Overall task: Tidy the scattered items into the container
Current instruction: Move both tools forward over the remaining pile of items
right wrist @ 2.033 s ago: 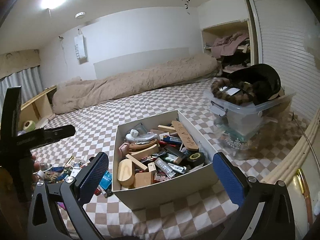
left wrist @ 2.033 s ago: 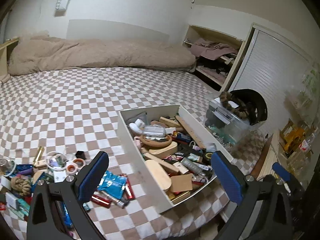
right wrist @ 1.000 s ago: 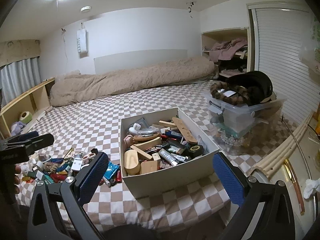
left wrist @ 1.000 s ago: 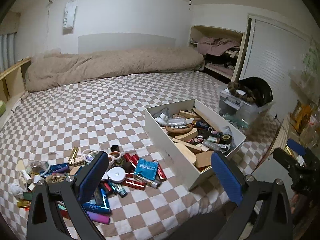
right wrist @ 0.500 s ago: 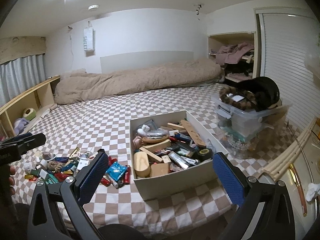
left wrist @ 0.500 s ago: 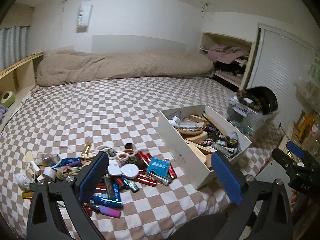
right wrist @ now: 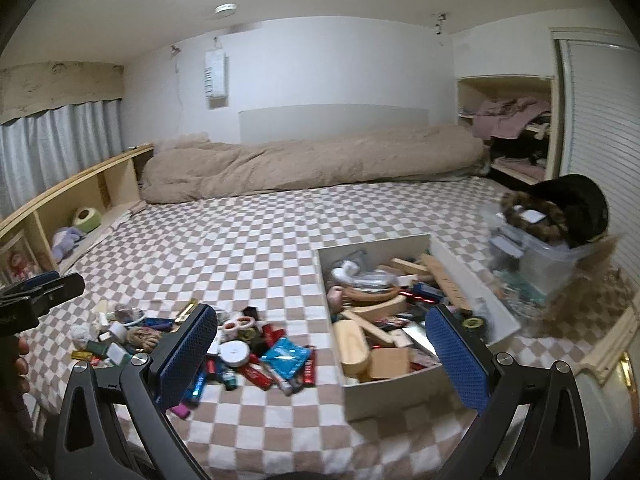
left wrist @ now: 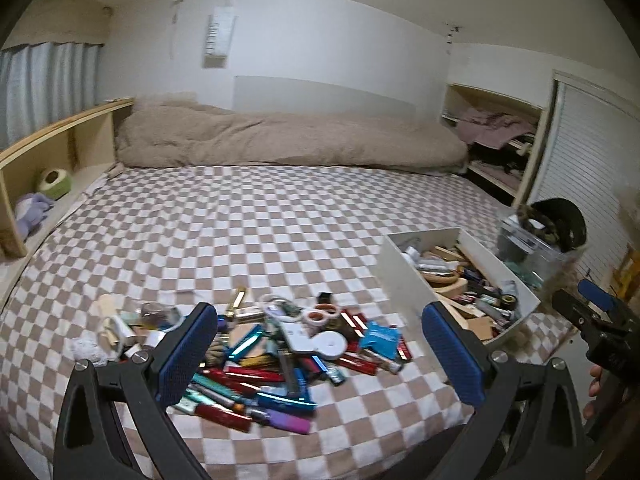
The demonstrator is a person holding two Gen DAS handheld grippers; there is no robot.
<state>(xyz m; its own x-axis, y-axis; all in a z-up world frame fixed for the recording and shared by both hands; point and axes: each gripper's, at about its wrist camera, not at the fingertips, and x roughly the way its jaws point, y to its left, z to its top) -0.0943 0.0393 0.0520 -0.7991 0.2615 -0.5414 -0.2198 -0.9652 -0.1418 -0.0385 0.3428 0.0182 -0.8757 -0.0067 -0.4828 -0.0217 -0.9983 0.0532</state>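
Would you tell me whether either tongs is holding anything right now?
Nothing is held: the left tongs and right tongs are both open and empty.

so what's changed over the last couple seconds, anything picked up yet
Nothing has been picked up. Both grippers pulled back and swung left: the left gripper, which faced the white box two seconds ago, now looks over the scattered pile, and the right gripper view now takes in the pile too. Both are open and empty as before. The pile and the box's contents look unmoved.
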